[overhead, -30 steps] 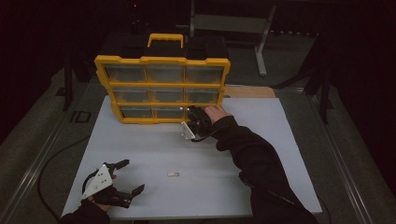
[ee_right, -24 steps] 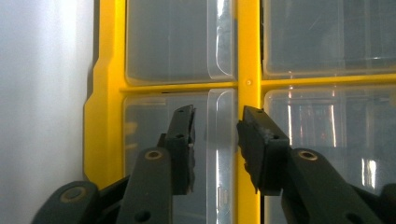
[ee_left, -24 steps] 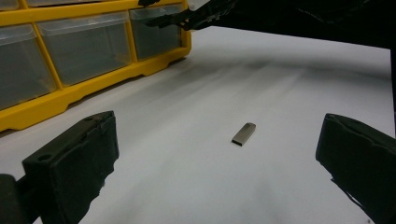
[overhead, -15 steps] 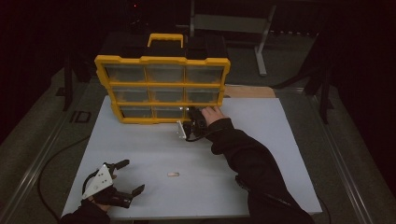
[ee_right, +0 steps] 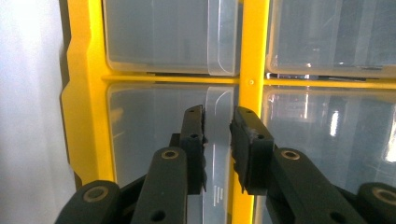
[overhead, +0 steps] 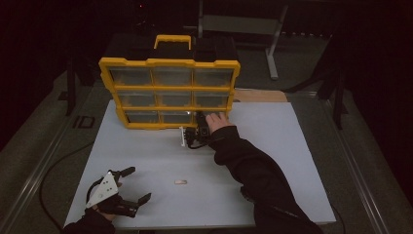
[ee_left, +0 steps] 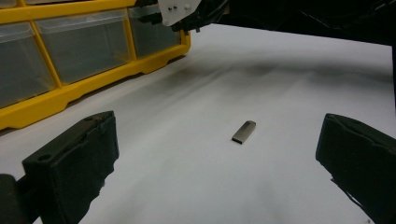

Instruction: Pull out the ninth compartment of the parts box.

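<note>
White tabletop [overhead: 272, 146]: right tongs [ee_right: 217, 135] closing around a clear drawer pull [ee_right: 217, 154]; left tongs [overhead: 130, 185] resting wide open, empty

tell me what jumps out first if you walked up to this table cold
The yellow drawer organizer at the table's far edge stands out. The right gripper has been closing around the clear handle tab of a bottom-row drawer. A small metal USB stick lies alone ahead of the open left gripper.
</note>
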`<state>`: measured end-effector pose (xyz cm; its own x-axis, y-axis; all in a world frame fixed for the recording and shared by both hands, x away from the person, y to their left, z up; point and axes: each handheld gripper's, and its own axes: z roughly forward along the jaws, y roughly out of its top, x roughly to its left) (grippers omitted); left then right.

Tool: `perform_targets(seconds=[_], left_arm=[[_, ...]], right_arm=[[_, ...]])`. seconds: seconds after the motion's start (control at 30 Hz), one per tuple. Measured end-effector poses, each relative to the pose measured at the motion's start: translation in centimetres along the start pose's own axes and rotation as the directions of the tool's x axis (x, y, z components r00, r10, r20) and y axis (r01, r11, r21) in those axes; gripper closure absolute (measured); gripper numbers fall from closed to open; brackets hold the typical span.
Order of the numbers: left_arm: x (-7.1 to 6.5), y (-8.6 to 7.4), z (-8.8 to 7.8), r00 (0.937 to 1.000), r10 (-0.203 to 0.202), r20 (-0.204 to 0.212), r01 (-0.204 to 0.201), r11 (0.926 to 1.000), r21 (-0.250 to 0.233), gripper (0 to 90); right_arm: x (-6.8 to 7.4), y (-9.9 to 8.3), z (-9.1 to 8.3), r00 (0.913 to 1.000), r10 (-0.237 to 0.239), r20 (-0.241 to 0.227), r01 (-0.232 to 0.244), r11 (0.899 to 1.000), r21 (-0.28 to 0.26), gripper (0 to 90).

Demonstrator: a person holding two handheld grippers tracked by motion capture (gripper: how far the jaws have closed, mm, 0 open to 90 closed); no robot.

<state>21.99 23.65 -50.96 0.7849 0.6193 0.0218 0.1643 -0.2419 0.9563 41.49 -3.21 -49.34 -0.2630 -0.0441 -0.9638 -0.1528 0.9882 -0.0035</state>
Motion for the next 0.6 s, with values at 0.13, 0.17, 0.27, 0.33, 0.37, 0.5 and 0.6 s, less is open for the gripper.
perform_targets(seconds=[0.13,0.17,0.27,0.33,0.37,0.5,0.6], left_arm=[[-0.03,-0.01,0.06,1.0,0.001,0.001,-0.001,1.0,0.003,0.0],[-0.04,-0.01,0.06,1.0,0.002,0.002,-0.002,1.0,0.004,0.0],[-0.04,-0.01,0.07,1.0,0.003,0.001,-0.003,1.0,0.004,0.0],[-0.04,-0.01,0.07,1.0,0.003,0.002,-0.003,1.0,0.005,0.0],[-0.05,-0.01,0.07,1.0,0.003,0.002,-0.003,1.0,0.004,0.0],[-0.04,-0.03,0.08,1.0,0.002,0.002,-0.002,1.0,0.005,0.0],[-0.04,-0.02,0.06,1.0,0.001,0.001,-0.001,1.0,0.004,0.0]], right_arm=[[-0.08,0.31,0.05,1.0,0.008,-0.004,-0.007,1.0,0.02,75.5],[-0.1,0.44,0.03,0.9999,0.011,-0.013,-0.011,0.999,0.032,75.3],[-0.02,0.53,0.04,0.9999,-0.015,-0.004,0.015,0.999,0.04,75.3],[0.18,0.55,0.08,0.9998,-0.018,0.009,0.017,0.999,0.039,75.4],[0.47,0.54,0.07,0.9991,-0.027,0.031,0.026,0.999,0.043,75.6],[0.69,0.52,0.08,0.9984,-0.03,0.047,0.028,0.999,0.043,77.0],[0.81,0.4,0.1,0.998,-0.028,0.057,0.026,0.999,0.033,77.5]])
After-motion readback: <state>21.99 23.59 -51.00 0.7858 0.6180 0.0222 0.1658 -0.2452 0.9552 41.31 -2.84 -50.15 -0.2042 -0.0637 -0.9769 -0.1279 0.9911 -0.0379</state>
